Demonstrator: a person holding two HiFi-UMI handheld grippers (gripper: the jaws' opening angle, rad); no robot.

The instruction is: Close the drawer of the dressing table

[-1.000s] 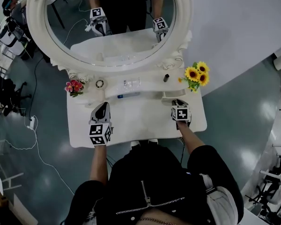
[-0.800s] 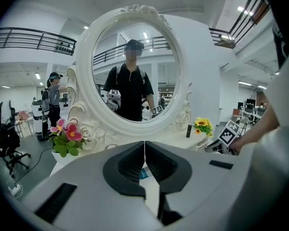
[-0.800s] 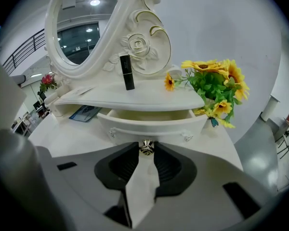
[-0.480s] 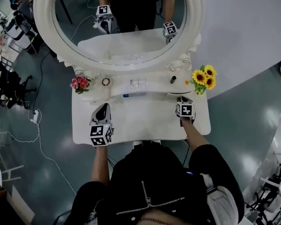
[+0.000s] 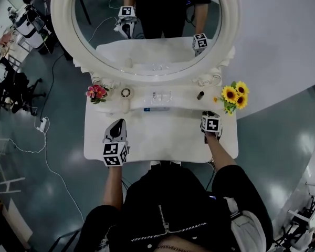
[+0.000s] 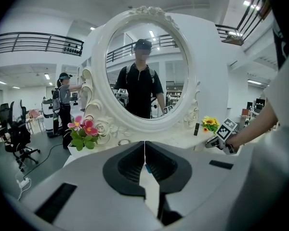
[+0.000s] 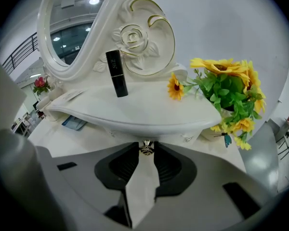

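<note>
The white dressing table [image 5: 163, 138] stands in front of me with its oval mirror [image 5: 152, 25]. Its small drawer [image 7: 135, 131] sits under the right end of the raised shelf [image 7: 135, 107], and only the top strip of its front shows. My right gripper [image 7: 145, 154] is shut on the drawer's metal knob [image 7: 145, 147], one pad on either side of it. In the head view the right gripper [image 5: 210, 121] is at the shelf's right end. My left gripper [image 5: 115, 130] hangs over the left of the tabletop, shut on nothing [image 6: 144, 150].
On the shelf stand a black lipstick [image 7: 116, 73], a clear tray [image 5: 161, 96], a small ring holder [image 5: 126, 93] and pink flowers [image 5: 96, 92]. Sunflowers [image 7: 226, 93] stand just right of the drawer. A blue packet [image 5: 156, 109] lies under the shelf edge. Other people work at the back left.
My right gripper has moved toward the mirror with the knob in it, and the drawer sticks out less from under the shelf. The left gripper drifted slightly forward.
</note>
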